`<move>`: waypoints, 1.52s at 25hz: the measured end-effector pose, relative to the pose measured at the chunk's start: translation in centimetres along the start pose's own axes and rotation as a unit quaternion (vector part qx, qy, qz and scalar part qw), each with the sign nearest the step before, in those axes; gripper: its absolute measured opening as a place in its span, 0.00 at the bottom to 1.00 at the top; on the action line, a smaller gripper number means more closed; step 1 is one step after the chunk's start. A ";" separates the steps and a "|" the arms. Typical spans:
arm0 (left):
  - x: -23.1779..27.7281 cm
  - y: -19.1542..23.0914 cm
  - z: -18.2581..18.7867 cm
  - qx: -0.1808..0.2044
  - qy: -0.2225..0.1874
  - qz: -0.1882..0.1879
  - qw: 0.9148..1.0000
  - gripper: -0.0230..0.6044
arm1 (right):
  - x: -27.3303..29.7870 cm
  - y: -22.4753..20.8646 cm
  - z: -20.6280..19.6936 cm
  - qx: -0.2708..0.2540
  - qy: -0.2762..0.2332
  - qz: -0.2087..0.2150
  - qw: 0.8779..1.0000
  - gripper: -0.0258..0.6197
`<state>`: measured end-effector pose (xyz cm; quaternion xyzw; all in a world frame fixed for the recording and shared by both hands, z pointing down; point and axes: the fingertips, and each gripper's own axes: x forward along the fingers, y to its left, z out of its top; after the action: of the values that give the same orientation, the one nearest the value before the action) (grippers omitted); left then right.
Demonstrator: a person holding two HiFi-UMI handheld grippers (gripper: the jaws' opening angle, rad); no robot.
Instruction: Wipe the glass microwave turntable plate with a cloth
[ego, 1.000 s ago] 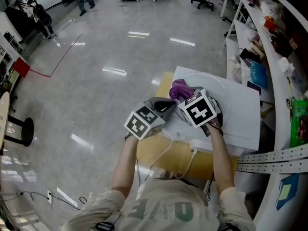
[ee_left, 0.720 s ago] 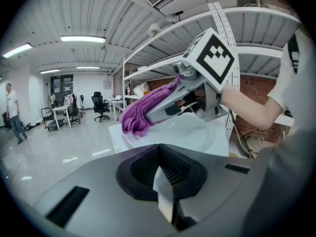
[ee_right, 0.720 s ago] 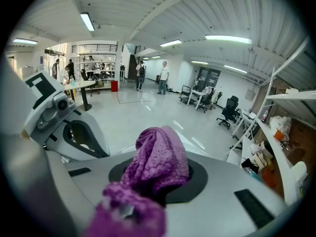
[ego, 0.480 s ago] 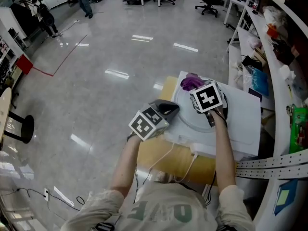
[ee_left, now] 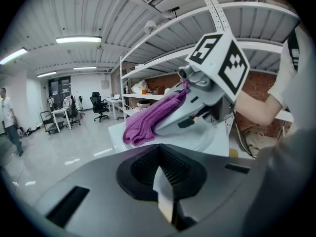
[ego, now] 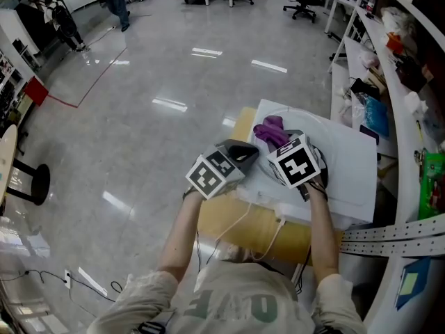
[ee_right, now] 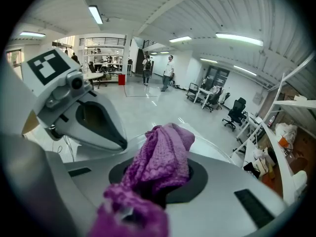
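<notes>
The round glass plate (ego: 318,124) lies flat on a white board (ego: 351,176), smooth and clear, with its left rim close to the board's left edge. The purple cloth (ego: 270,128), nubbly and knitted, is bunched into a long wad. The right gripper (ego: 277,142) has its jaws pinched tight on it. The wad's length runs forward out of the jaws, away from the person, and its free end droops onto the plate's far left part. The left gripper (ego: 247,154) meets the plate's left rim. Its jaws are pressed together on a thin pale edge that looks like that rim. The board is bare to the plate's right, and the shiny floor (ego: 139,103) is open to the left. A tan top (ego: 236,225) juts out beneath the board's near edge.
</notes>
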<state>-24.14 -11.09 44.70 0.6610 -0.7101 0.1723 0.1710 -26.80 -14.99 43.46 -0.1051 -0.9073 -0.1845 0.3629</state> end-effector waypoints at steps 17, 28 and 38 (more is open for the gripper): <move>0.1 -0.3 0.0 0.003 -0.002 -0.005 1.000 0.04 | -2.4 -0.3 0.6 -0.006 -0.023 -0.008 1.000 0.13; 0.3 -0.4 0.1 0.003 0.002 -0.013 1.000 0.04 | 2.0 -9.9 -1.1 0.051 0.027 -0.086 0.995 0.13; 0.0 -0.3 0.0 0.000 0.004 -0.010 1.000 0.04 | 1.0 -6.9 -1.3 0.037 0.015 -0.060 0.997 0.13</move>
<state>-23.84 -11.13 44.67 0.6671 -0.7031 0.1732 0.1750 -28.96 -21.69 43.25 -0.0341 -0.9128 -0.1740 0.3680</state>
